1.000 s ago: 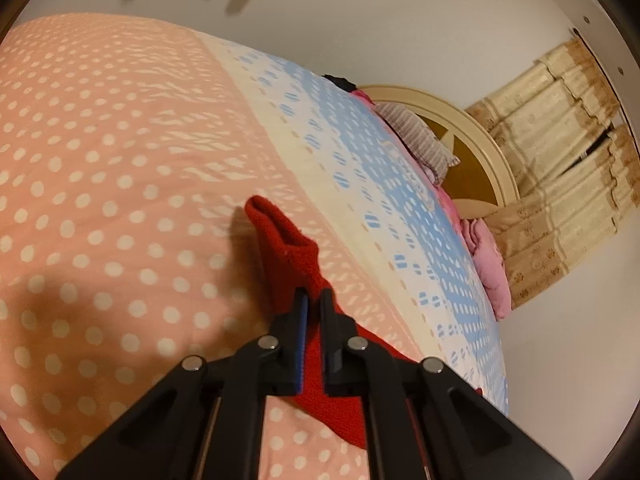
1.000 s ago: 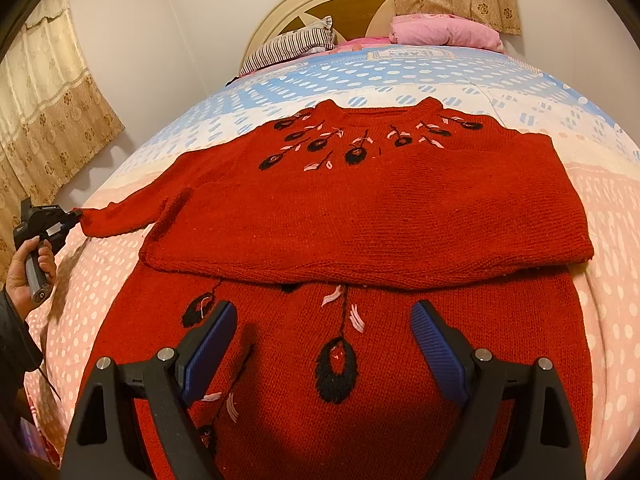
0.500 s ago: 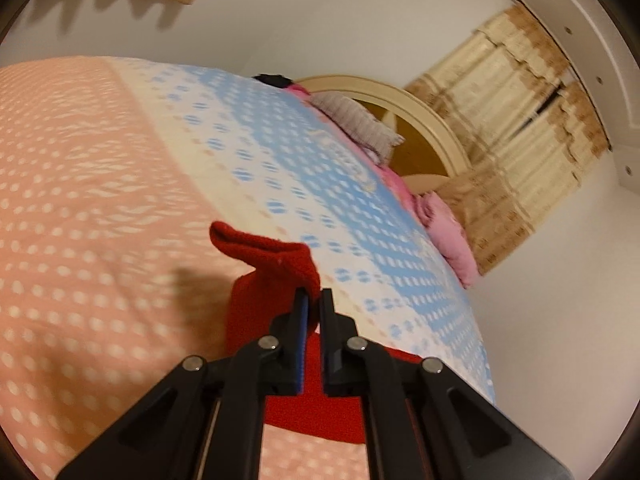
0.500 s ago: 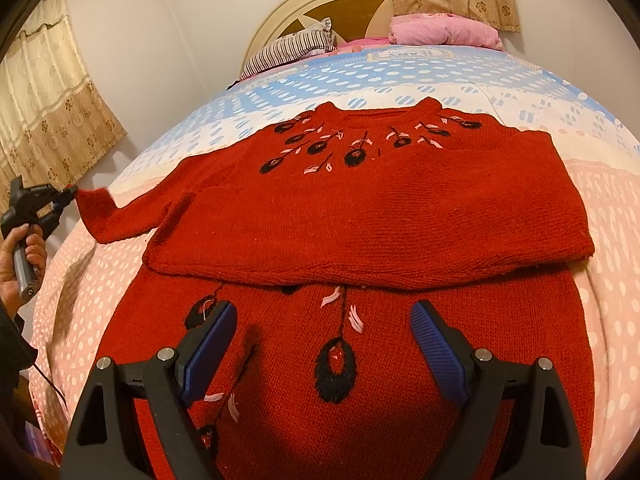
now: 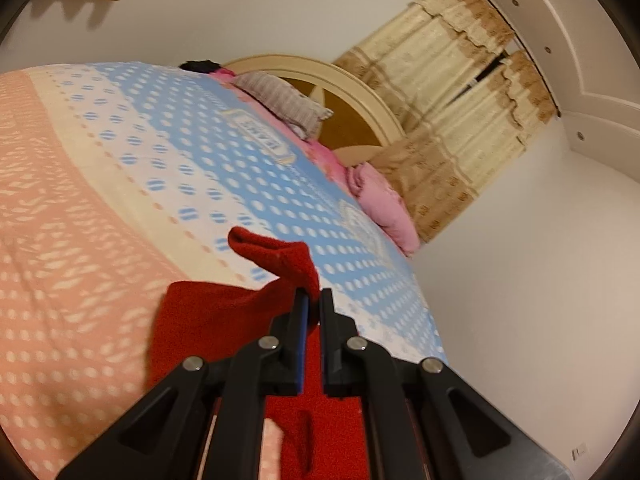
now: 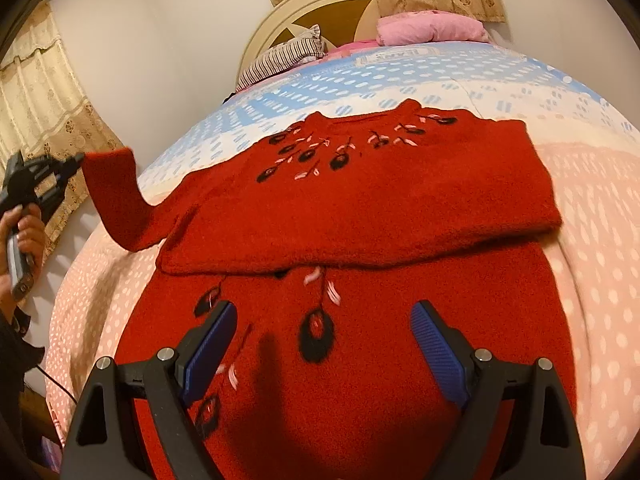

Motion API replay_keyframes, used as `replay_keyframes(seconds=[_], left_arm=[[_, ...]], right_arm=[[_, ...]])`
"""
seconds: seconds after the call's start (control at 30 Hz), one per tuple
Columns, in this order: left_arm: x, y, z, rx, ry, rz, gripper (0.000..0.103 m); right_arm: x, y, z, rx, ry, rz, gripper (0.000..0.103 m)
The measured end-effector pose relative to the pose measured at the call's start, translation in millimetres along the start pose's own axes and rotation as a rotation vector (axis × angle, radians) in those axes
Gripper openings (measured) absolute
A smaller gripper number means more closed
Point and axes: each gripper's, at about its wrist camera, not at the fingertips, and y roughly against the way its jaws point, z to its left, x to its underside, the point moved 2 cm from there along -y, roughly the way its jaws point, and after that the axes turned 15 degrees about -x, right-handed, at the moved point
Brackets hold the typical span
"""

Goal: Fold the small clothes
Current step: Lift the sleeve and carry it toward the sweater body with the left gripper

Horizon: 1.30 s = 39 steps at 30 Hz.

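Note:
A red knitted sweater [image 6: 360, 208] with black and pink embroidery lies flat on the bed, with a second red embroidered piece [image 6: 360, 360] spread below it. My left gripper [image 5: 312, 300] is shut on the cuff of the sweater's sleeve [image 5: 280, 256] and holds it lifted off the bed. In the right wrist view that sleeve [image 6: 116, 196] hangs up at the far left from the left gripper [image 6: 78, 158], held by a hand [image 6: 24, 228]. My right gripper [image 6: 324, 336] hovers open over the lower red piece, nothing between its blue pads [image 6: 436, 344].
The bed cover [image 6: 600, 240] is pink with white dots near me and blue-white farther up [image 5: 180, 140]. A striped pillow [image 6: 288, 56] and a pink bundle [image 6: 432, 28] lie by the cream headboard [image 6: 320, 4]. Curtains [image 6: 44, 112] hang at the left wall.
My left gripper has risen and swung toward the sweater's body, lifting the sleeve off the bed. My right gripper has stayed nearly still and open.

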Motion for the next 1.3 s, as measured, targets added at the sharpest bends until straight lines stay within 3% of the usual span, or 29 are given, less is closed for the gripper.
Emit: replay_keyframes(seconds=[0.27, 1.0, 1.3], left_arm=[[13, -2, -37, 0.076, -0.002, 0.032, 0.005], [60, 6, -158, 0.235, -0.094, 0.096, 0.005], [103, -6, -195, 0.302, -0.127, 0.175, 0.005]], right_arm=[[11, 19, 2, -0.008, 0.006, -0.010, 0.090], [25, 14, 0, -0.012, 0.024, -0.010, 0.090], [25, 16, -3, -0.026, 0.011, -0.026, 0.090]])
